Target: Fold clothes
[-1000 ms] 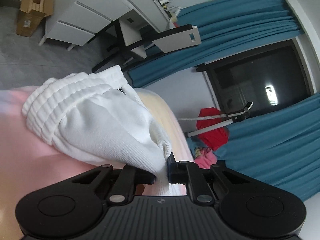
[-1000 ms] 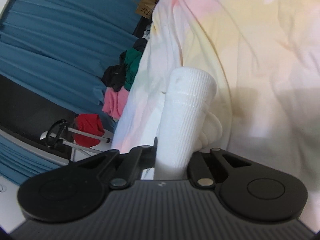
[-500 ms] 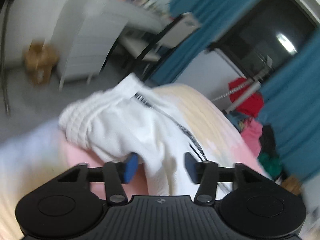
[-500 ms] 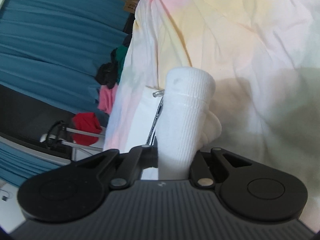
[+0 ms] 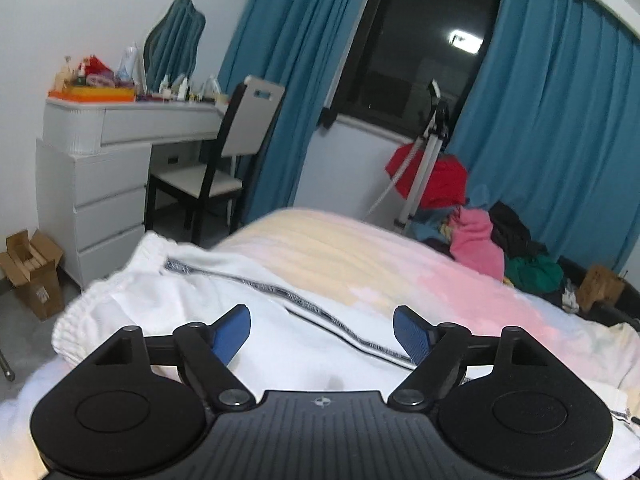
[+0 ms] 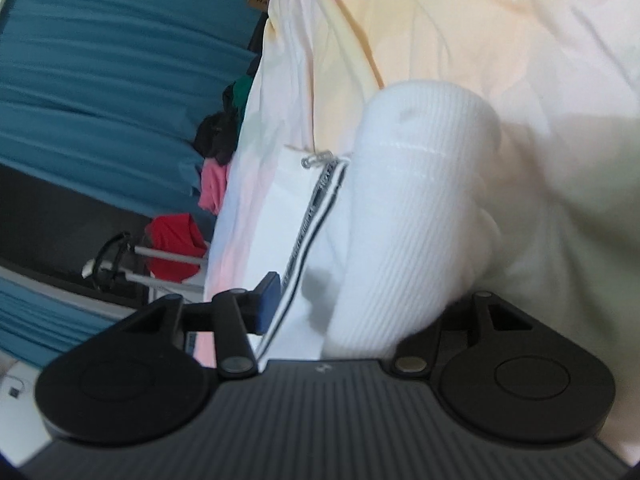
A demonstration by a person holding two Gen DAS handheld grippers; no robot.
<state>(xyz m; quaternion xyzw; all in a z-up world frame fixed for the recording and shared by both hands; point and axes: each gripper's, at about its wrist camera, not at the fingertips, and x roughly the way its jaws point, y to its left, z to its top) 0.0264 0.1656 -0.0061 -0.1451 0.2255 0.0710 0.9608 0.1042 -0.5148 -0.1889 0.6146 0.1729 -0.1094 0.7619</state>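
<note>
So the white garment (image 5: 224, 300) (sweatpants or a zip top, hard to say, with a striped trim and ribbed cuff) is lying on the bed (image 5: 400, 264), on that pastel pink/yellow sheet. Left gripper (image 5: 322, 334) is spread wide with nothing between the blue pads, just hovering over the fabric. Right gripper (image 6: 362, 306) looks open too: one blue pad sits clear of the cloth, and the ribbed cuff (image 6: 416, 184) runs loosely through the gap; the other pad is hidden behind it, so I can't swear nothing's touching. My read is we're between folds, with one fold laid down and both hands free. Next move probably means picking a fresh edge, likely the elastic end (image 5: 120, 280) near the bed's corner, and pinching a single layer cleanly so the stack underneath doesn't drag
</note>
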